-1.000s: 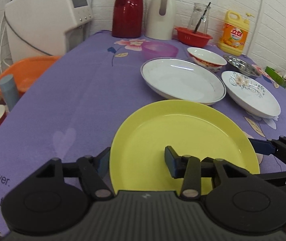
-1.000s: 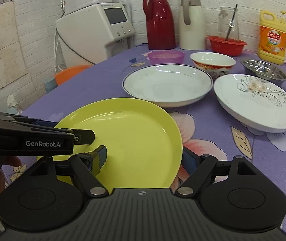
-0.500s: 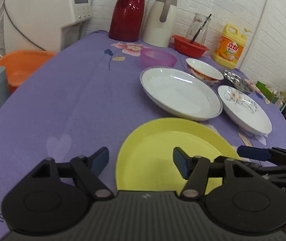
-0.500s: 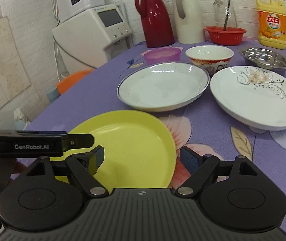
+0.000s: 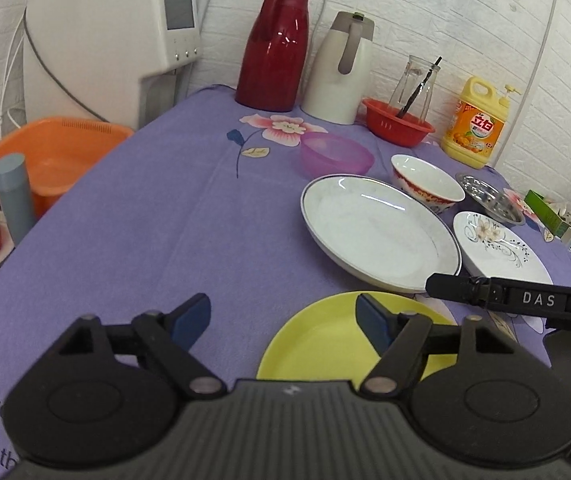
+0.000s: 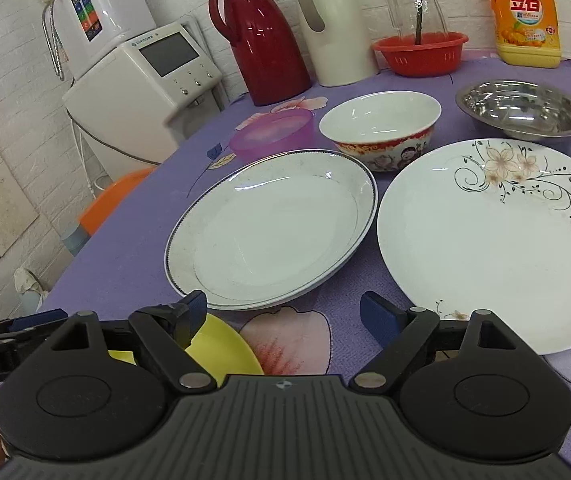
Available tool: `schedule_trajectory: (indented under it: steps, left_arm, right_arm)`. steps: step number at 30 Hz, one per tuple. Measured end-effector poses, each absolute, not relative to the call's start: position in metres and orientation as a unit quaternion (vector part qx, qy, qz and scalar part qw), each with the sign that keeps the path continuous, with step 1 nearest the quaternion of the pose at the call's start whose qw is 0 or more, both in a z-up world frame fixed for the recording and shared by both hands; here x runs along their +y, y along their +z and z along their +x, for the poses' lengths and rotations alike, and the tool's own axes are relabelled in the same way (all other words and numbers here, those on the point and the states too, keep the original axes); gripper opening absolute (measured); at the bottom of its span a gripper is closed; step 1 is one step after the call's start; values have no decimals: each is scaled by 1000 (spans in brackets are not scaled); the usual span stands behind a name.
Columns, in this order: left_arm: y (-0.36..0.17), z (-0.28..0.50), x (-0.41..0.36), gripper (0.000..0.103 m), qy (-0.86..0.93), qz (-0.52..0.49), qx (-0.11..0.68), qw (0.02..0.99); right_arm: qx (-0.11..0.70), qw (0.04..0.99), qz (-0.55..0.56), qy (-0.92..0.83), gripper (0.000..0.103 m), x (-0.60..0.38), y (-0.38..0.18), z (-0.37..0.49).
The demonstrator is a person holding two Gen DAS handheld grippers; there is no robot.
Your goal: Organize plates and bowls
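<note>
Yellow plate point(image 5: 325, 340) lying flat on the purple worktop point(image 5: 165, 220), near edge, released.

My left claw point(image 5: 283, 318) has just been opening and stands wide, one finger above the plate, gripping nothing. My right claw point(image 6: 283, 314) is also wide and empty, above the cloth. Beyond sit a rimmed white plate point(image 6: 269, 228), a flowered plate point(image 6: 493, 248) and three bowls.

Both views are bright and evenly lit from overhead, with only soft, faint shadows under the dishes on the counter point(image 6: 133, 248). White glare streaks sit on the rimmed white plate point(image 5: 381, 232), the red thermos point(image 6: 269, 40) and the steel bowl point(image 6: 523, 110). Fisheye distortion bends the brick wall point(image 5: 465, 8) and darkens the corners. The water dispenser point(image 6: 153, 80) is slightly smeared in the right wrist view.
</note>
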State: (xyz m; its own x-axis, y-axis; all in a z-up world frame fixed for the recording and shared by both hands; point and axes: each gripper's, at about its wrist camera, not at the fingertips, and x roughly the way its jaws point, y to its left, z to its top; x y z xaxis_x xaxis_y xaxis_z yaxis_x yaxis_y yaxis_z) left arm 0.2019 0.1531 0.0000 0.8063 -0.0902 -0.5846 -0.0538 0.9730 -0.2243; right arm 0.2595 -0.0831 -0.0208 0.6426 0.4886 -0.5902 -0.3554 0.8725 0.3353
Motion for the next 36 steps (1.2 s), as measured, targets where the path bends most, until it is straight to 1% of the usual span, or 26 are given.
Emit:
schedule_trajectory:
  steps: [5,13,16,21,24,29,34,36]
  left_arm:
    - [3,210,152,74,-12,-113,308,945]
    - [3,219,146,74,-22,-101,307,946]
    - [7,230,149,74,-20,-95,305,947]
    - [16,261,159,74,-22,-95,301,948]
    - [13,275,164,74,-13,-90,311,946]
    - [1,285,175,74,-6,-91,329,940]
    - [-5,300,186,74,0,-94,341,935]
    - [-7,304,188,74,3,-95,346,933]
  right_arm:
    - [343,909,96,217,103,-95,-18,253]
    - [362,907,118,181,103,-118,-23,243]
    - [358,895,126,234,103,-117,-11,235]
    - [295,926,61,228,103,-99,21,257]
    - [302,924,38,230,103,-89,17,291]
    - [339,914,4,224,103,-71,-4,338]
    - [321,924,-57,202,103,-58,-8,349]
    - [312,926,-65,202,103,-59,-2,349]
